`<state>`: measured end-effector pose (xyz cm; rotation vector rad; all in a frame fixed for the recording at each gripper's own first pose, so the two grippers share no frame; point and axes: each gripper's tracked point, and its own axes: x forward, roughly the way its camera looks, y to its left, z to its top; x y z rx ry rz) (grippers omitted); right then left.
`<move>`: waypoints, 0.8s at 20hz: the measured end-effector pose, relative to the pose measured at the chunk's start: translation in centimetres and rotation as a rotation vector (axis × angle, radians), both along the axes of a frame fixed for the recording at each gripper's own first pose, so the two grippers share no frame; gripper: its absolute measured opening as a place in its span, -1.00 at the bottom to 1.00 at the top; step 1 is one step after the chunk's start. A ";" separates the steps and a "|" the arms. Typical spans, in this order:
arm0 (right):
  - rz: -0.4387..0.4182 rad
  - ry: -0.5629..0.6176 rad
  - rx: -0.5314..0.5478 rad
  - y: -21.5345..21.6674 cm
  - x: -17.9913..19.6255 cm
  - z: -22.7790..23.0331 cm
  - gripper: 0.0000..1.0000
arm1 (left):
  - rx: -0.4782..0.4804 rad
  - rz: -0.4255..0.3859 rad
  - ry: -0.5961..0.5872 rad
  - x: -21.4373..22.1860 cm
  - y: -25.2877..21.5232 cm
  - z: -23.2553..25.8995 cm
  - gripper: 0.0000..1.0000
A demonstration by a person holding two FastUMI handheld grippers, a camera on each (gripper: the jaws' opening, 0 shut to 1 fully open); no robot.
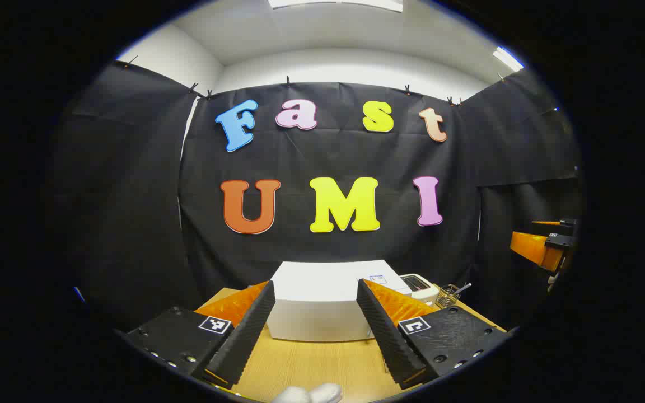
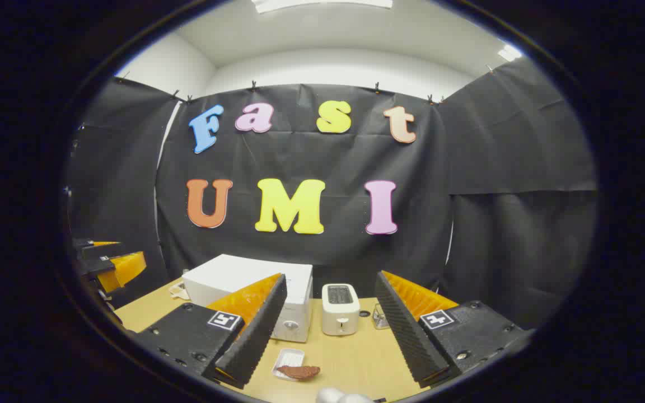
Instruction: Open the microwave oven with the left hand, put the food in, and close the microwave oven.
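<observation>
On the wooden counter (image 2: 350,358), against the black cloth wall, stands the white microwave oven (image 2: 249,288), its door shut. Just beside it to the right sits a small white toaster (image 2: 340,308), and farther right a little wire basket (image 2: 379,317). The food (image 2: 298,371), a flat brown piece, lies half on a small white tray (image 2: 288,359) in front of the microwave oven, apart from it and from both claws.

The left claw (image 1: 312,330) hangs above the counter and faces the microwave oven head-on, fingers spread wide with nothing between them. The right claw (image 2: 328,336) is likewise wide and empty, raised over the counter with the food below and between its fingers; from here the left claw shows at the far left edge.

By the look of it, the task stands at its first step: neither claw touches anything, and the door is unopened. The next move calls for the left claw to advance to the door's free edge or handle, which cannot be made out here, and swing it open. The right claw would then need to descend on the food.
</observation>
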<state>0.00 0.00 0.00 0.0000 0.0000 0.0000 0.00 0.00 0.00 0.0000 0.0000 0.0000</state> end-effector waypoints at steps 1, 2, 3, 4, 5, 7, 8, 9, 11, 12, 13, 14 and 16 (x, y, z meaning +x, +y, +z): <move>0.002 0.003 -0.005 0.0 0.1 -0.1 1.00 | -0.001 0.003 -0.002 0.1 0.2 -0.1 0.85; 0.003 0.006 -0.006 0.1 0.2 -0.1 1.00 | 0.000 0.007 -0.004 0.1 0.2 0.0 0.86; 0.008 0.006 -0.002 0.1 0.3 0.0 1.00 | 0.003 0.011 -0.006 0.3 0.2 0.1 0.86; 0.009 0.005 0.002 0.1 0.5 0.0 1.00 | 0.004 0.014 -0.006 0.5 0.3 -0.1 0.85; 0.010 0.007 0.002 0.0 0.6 0.0 0.83 | 0.000 0.016 -0.005 0.6 0.4 -0.1 0.85; 0.008 0.005 0.002 -0.2 0.8 0.0 1.00 | -0.010 0.013 0.000 0.7 0.2 -0.3 0.85; 0.008 0.004 0.003 -0.2 0.7 0.0 1.00 | -0.003 0.018 0.003 0.9 0.1 -0.4 0.85; 0.009 0.001 0.004 -0.3 0.8 0.1 1.00 | 0.006 0.023 0.003 1.0 0.3 -0.4 0.85; 0.008 0.000 0.006 -0.6 1.0 0.1 1.00 | 0.014 0.019 0.001 1.2 -0.1 -0.8 0.85; 0.010 0.001 0.009 -0.8 1.2 0.0 0.83 | 0.019 0.018 0.000 1.4 -0.4 -1.1 0.85; 0.009 0.000 0.014 -1.0 1.3 0.1 1.00 | 0.024 0.019 -0.002 1.7 -0.5 -1.4 0.85; 0.008 0.001 0.019 -1.2 1.5 0.1 1.00 | 0.031 0.015 -0.002 2.1 -0.8 -1.9 0.85; 0.006 0.007 0.026 -1.8 1.8 0.0 1.00 | 0.028 -0.003 -0.001 3.0 -2.2 -3.1 0.85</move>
